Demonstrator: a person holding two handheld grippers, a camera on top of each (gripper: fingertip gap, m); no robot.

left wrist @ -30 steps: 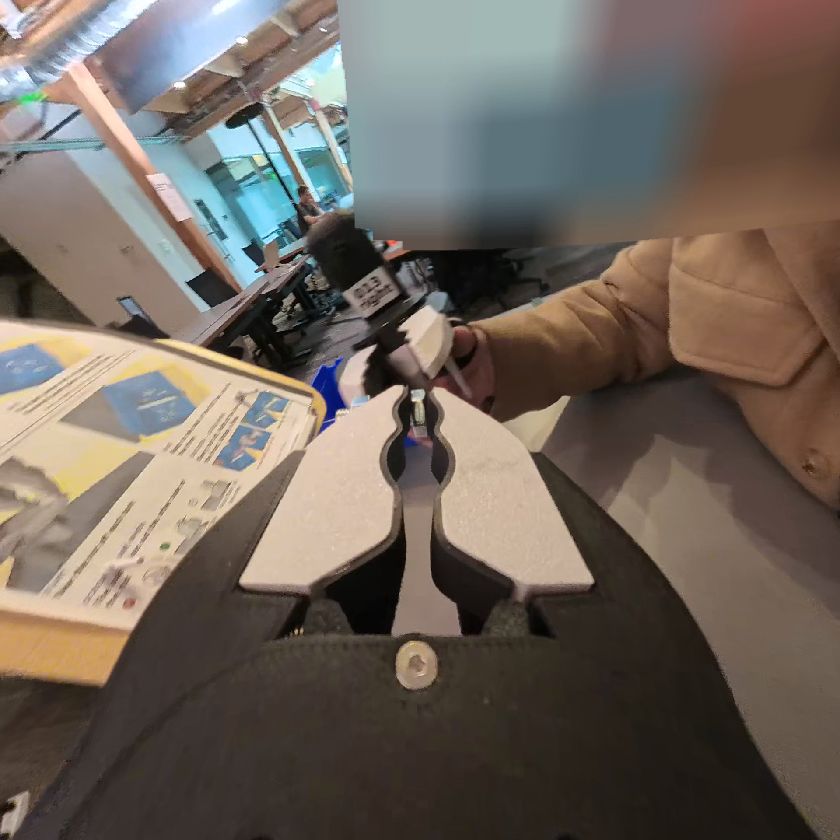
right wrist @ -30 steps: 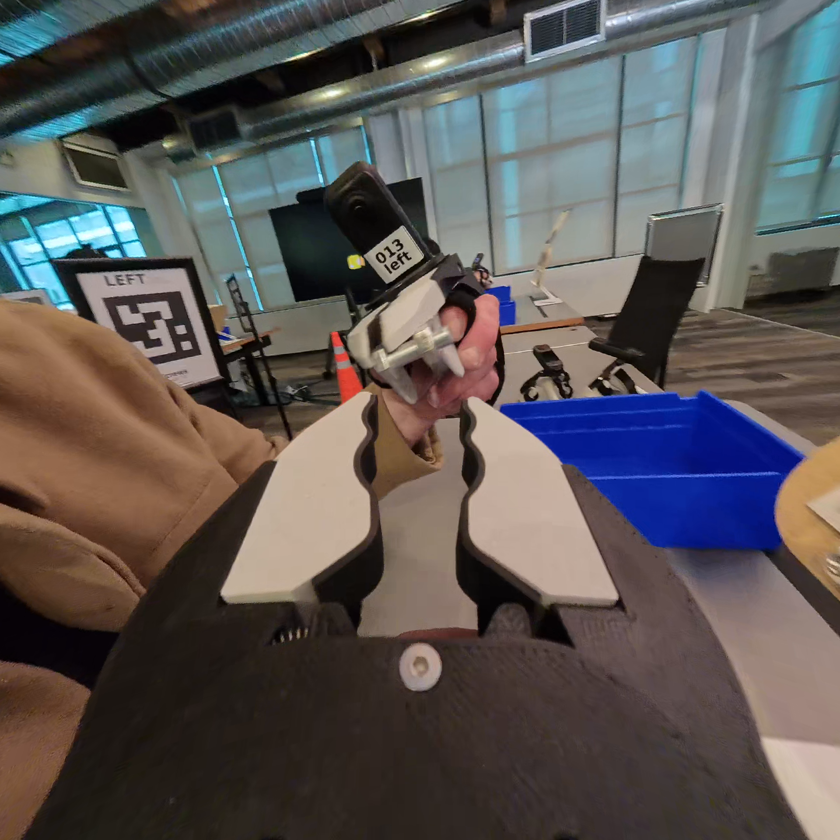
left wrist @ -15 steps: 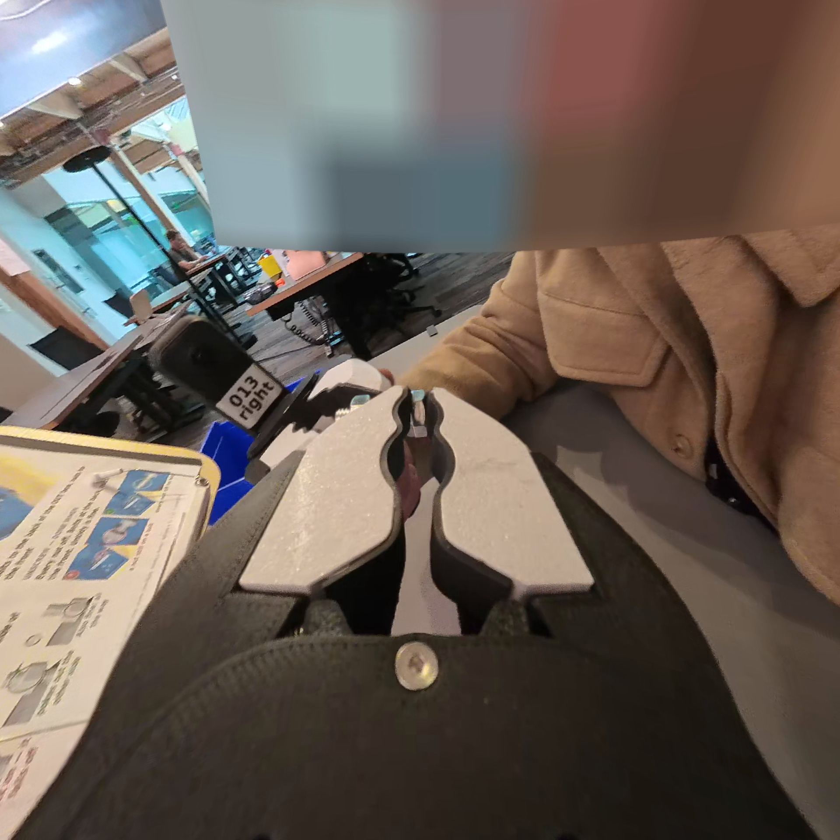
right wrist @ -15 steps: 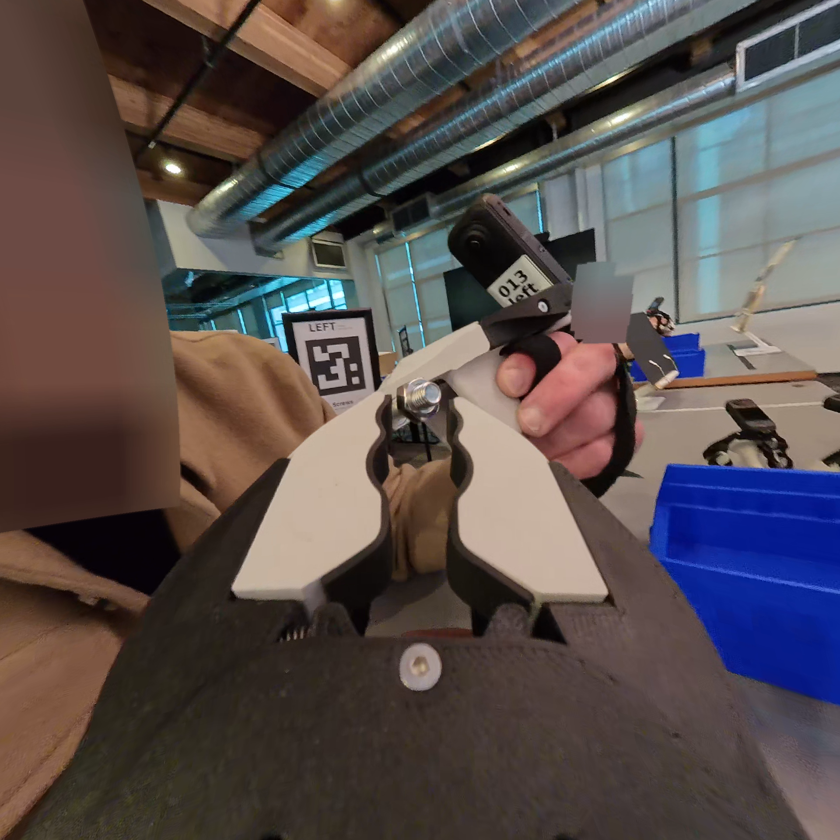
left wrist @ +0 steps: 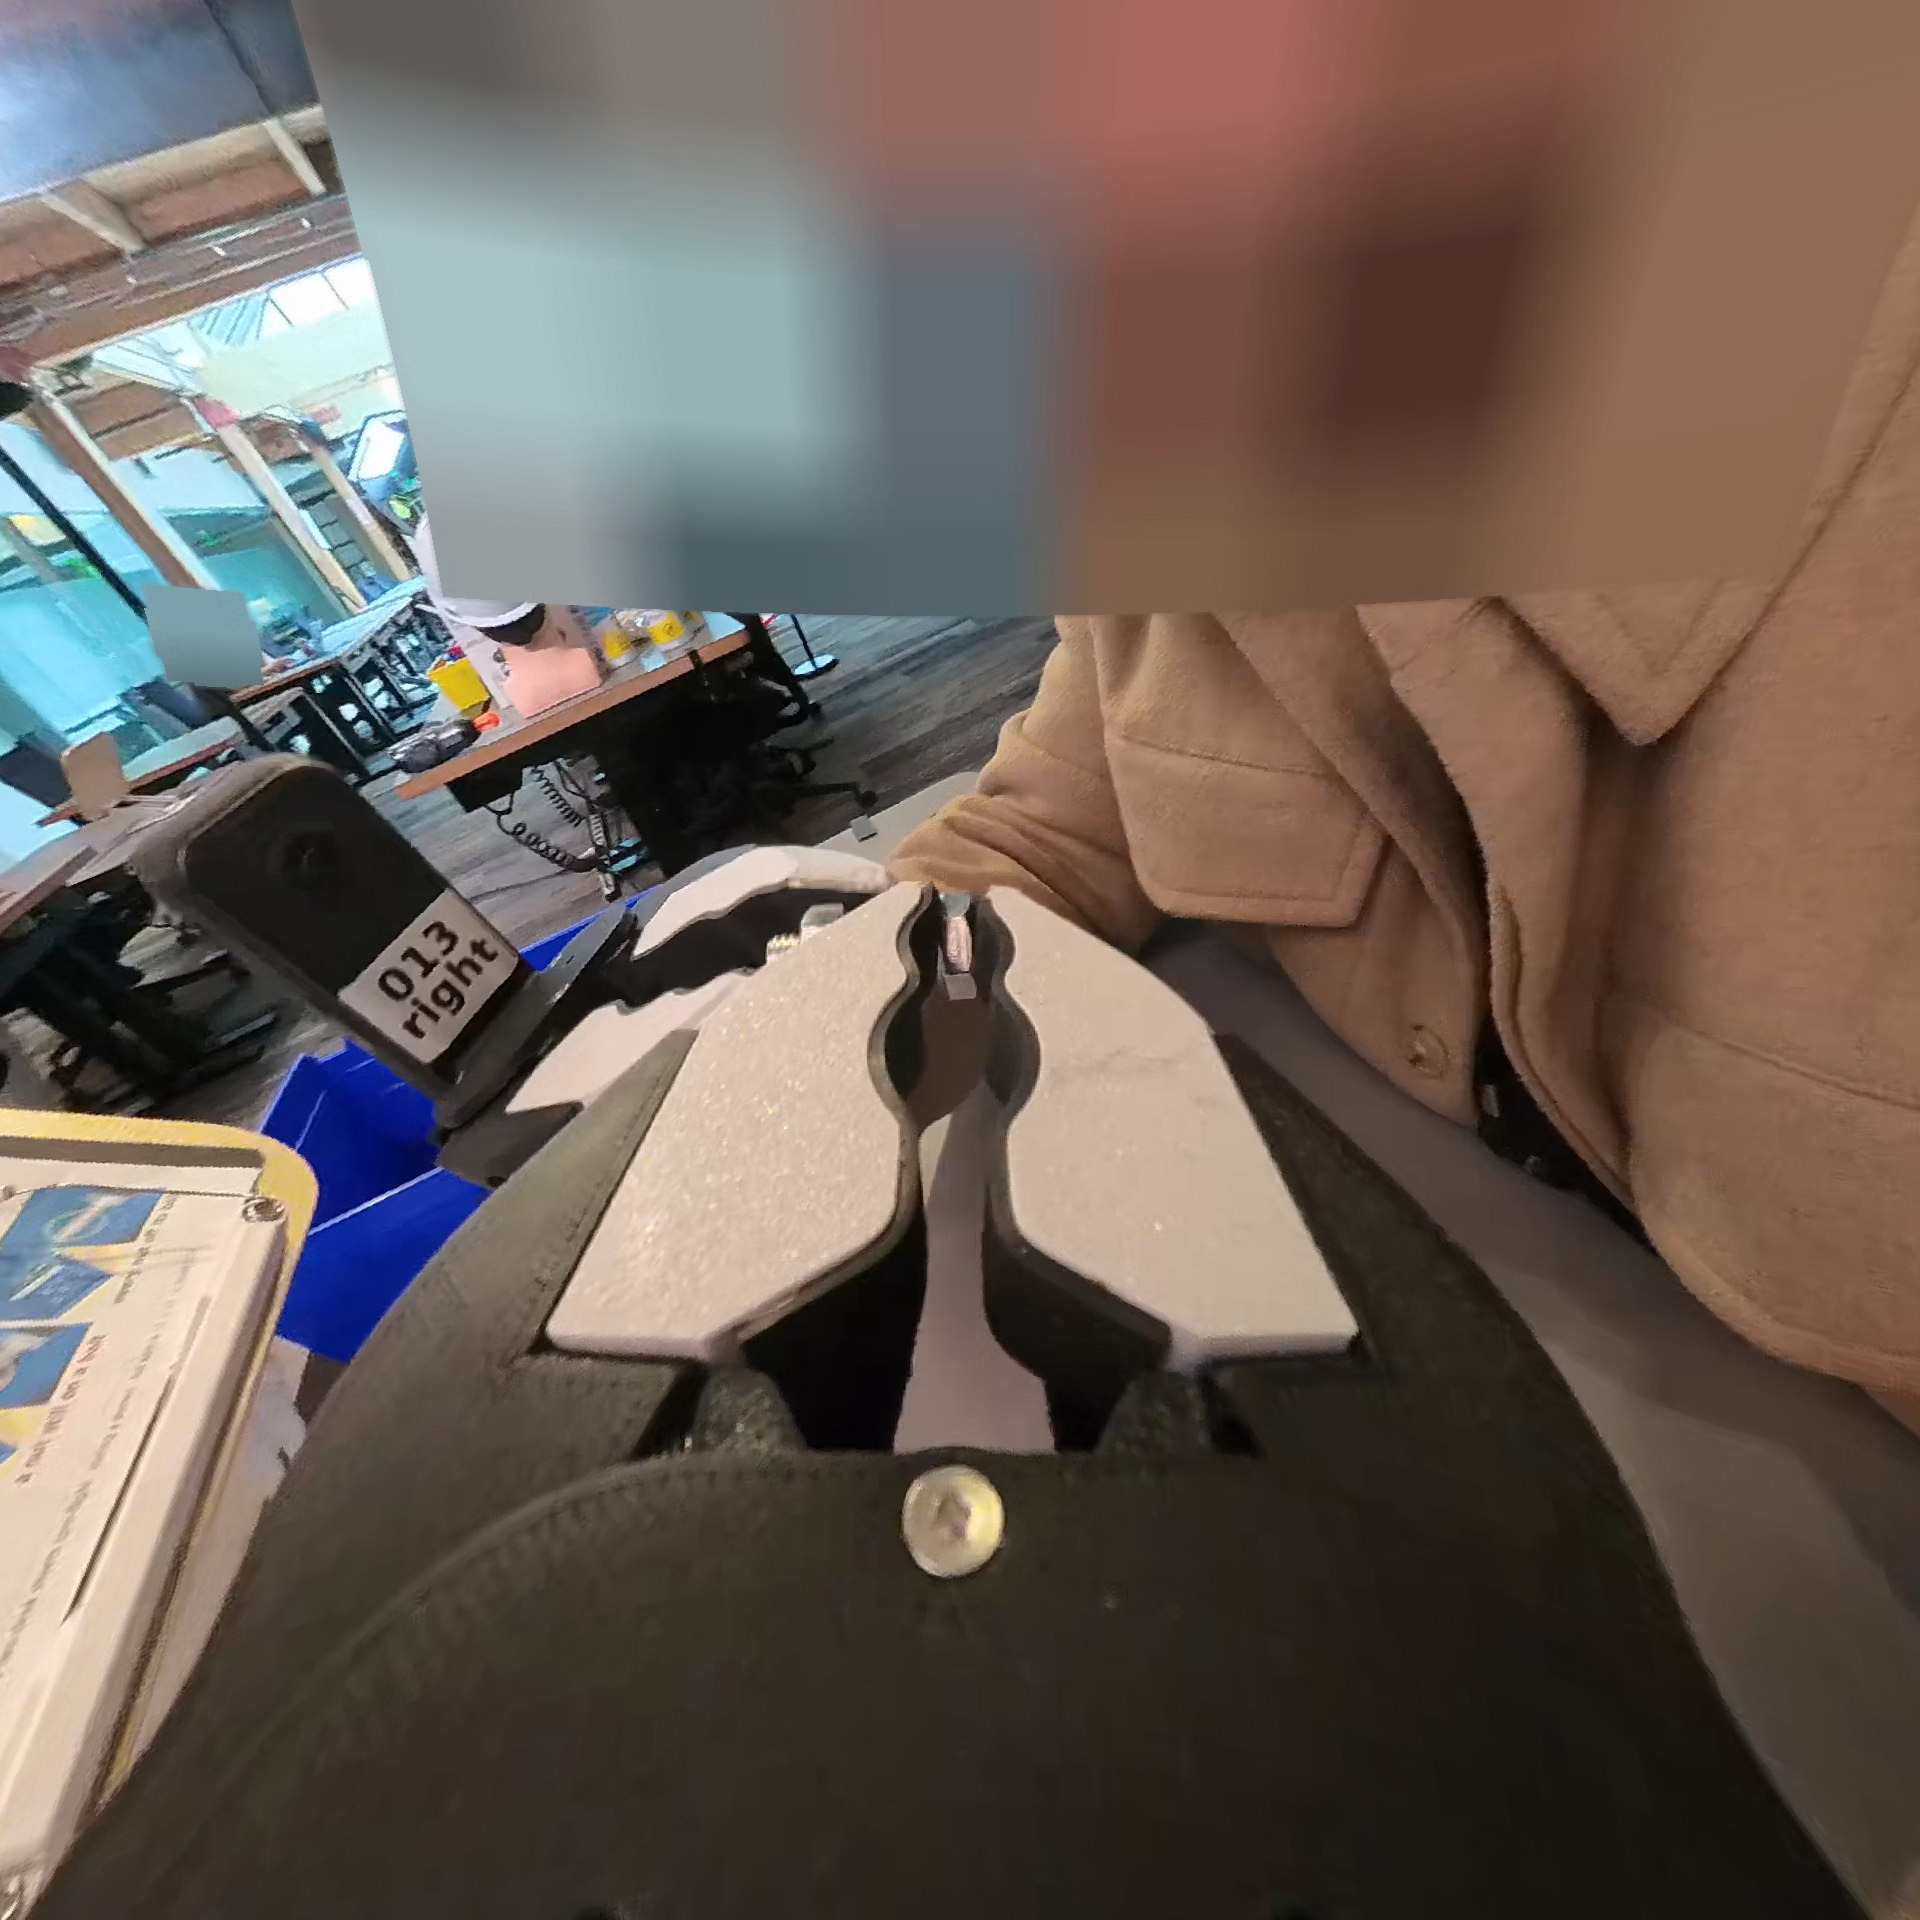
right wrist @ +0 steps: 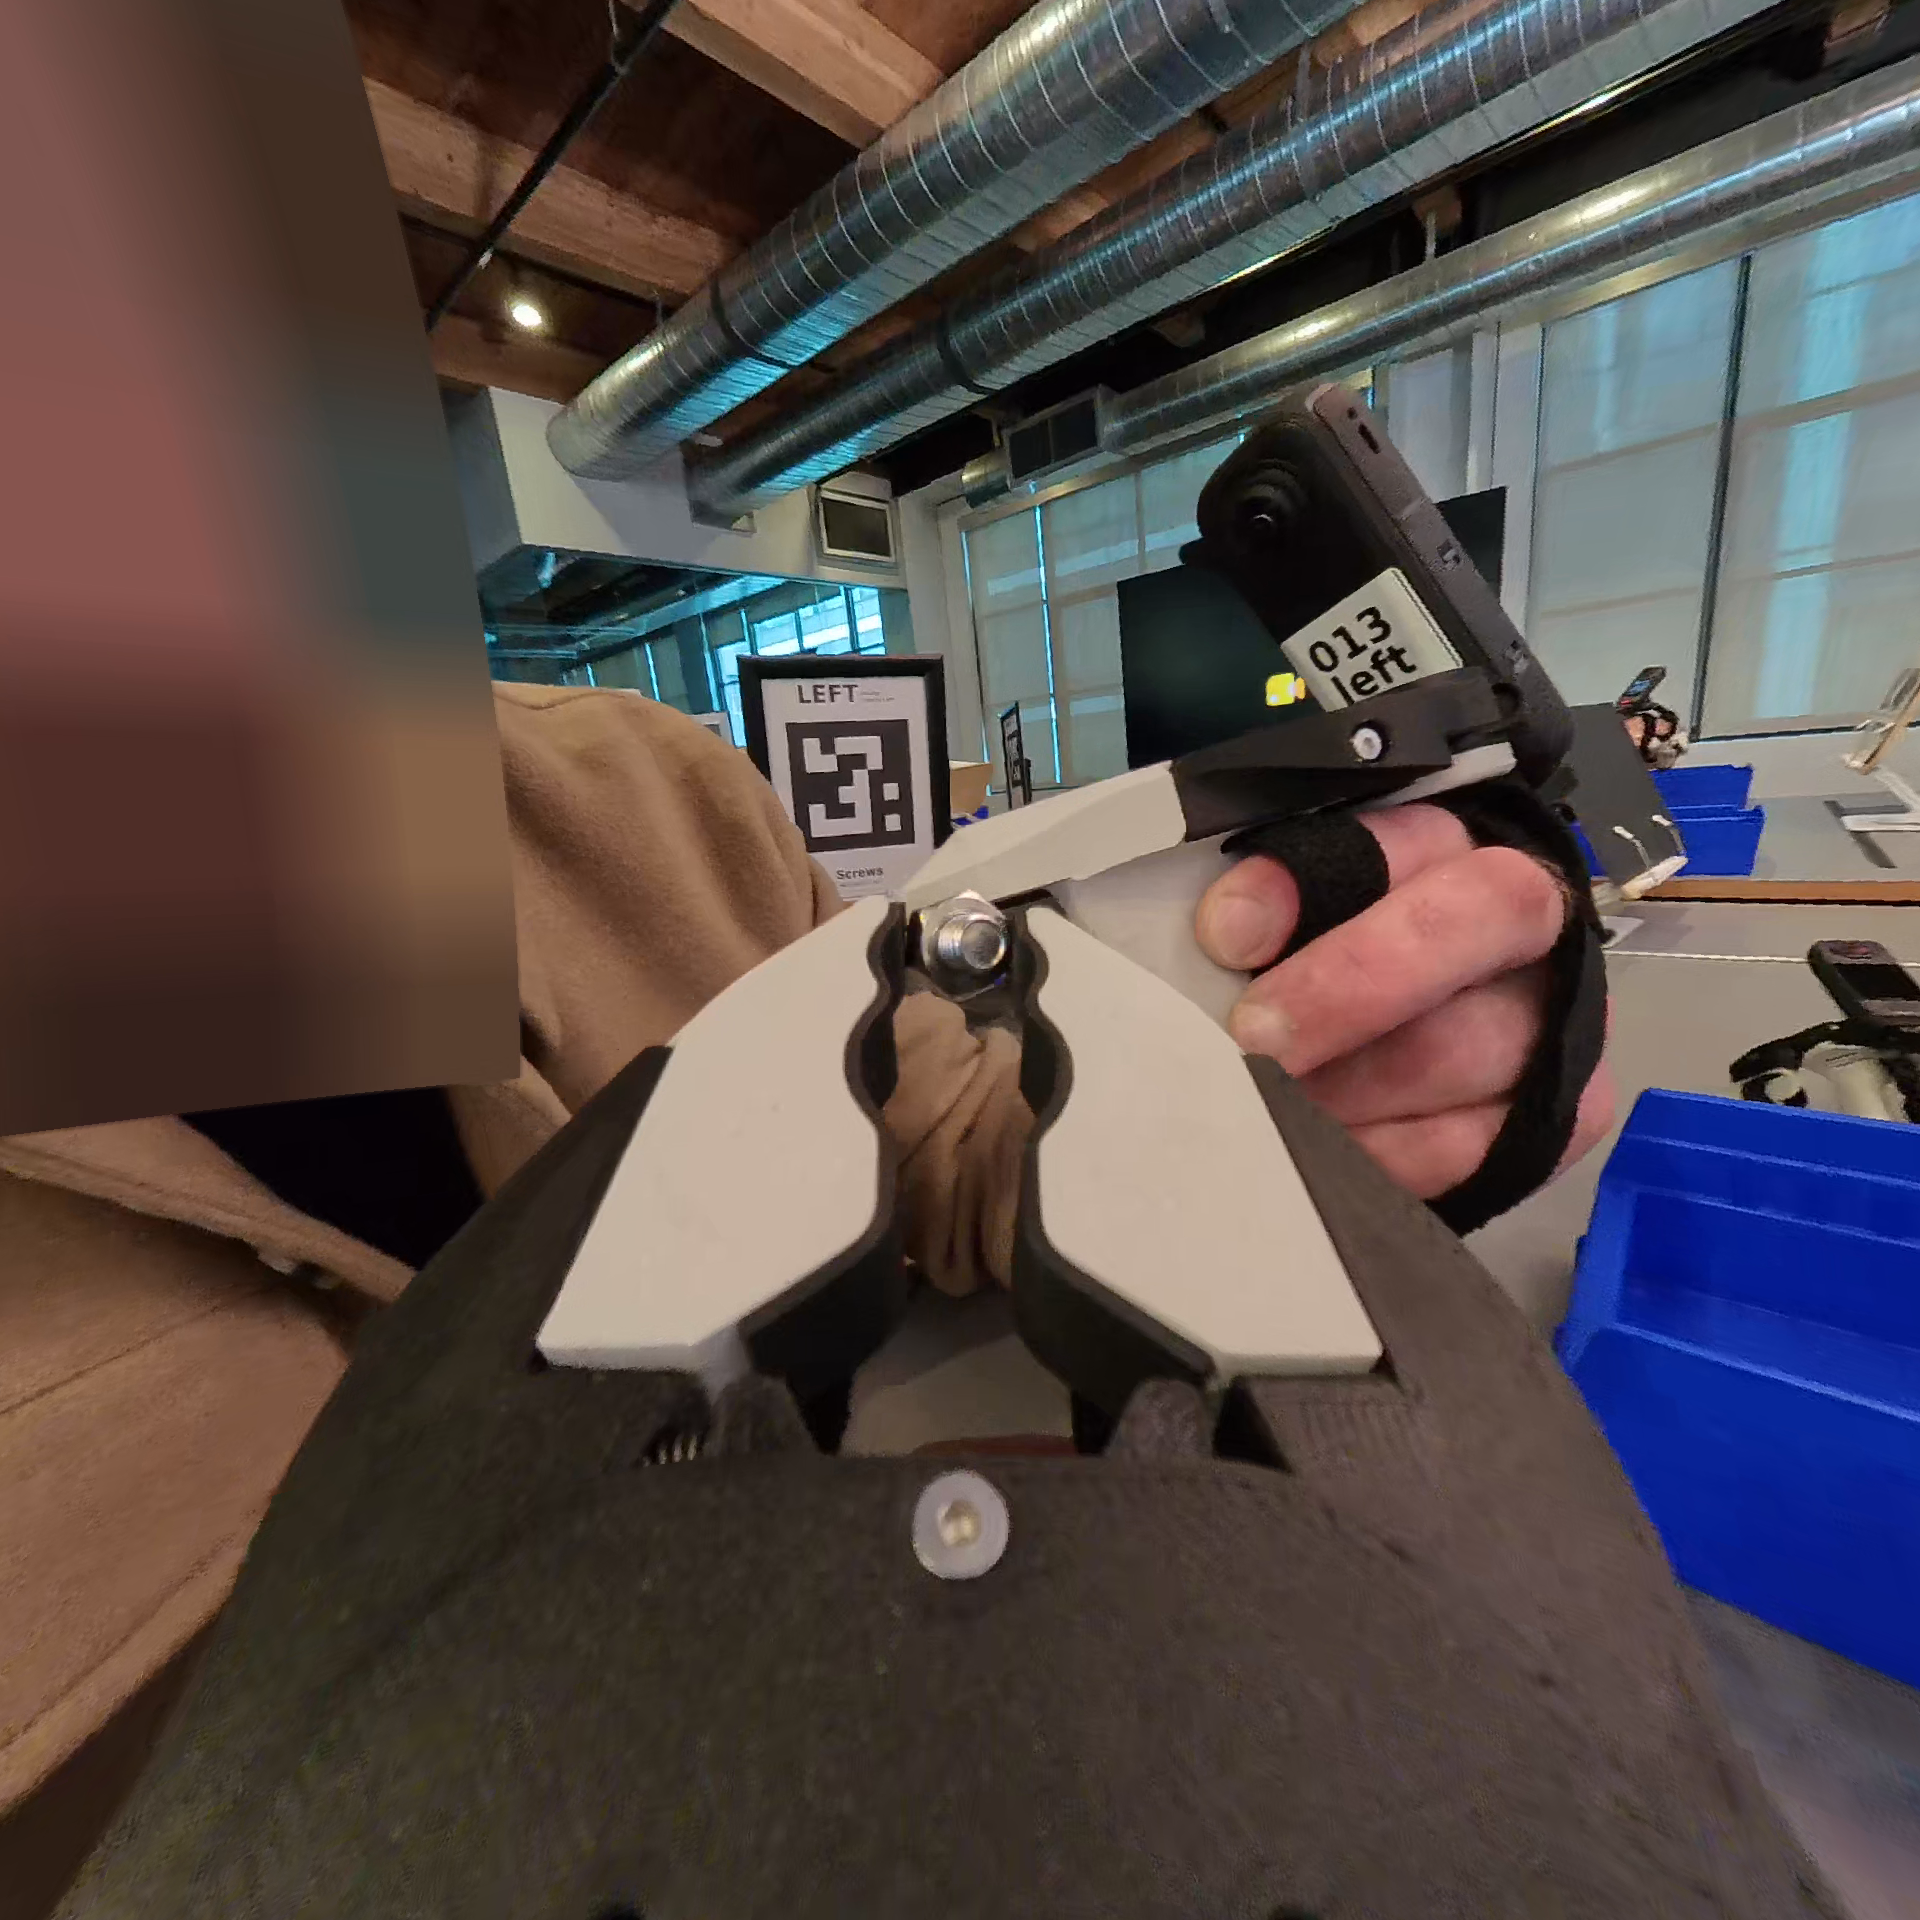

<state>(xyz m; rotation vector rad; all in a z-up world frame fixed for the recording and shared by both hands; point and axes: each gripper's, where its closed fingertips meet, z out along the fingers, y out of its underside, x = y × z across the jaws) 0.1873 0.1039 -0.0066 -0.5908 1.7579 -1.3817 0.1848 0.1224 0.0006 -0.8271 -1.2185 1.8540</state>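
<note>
Two white-fingered grippers were met tip to tip: the left gripper (left wrist: 954, 940) was clamped on a small silver bolt (left wrist: 956, 948), the right gripper (right wrist: 961, 951) pinched onto its steel nut (right wrist: 961, 945).

Black camera (left wrist: 312, 883), left wrist view: white label, black print; black camera (right wrist: 1340, 561), right wrist view: like label; framed sign (right wrist: 847, 774): square black-and-white marker, printed lines above and below; printed sheet (left wrist: 94, 1299): small text, blue-yellow pictures
</note>
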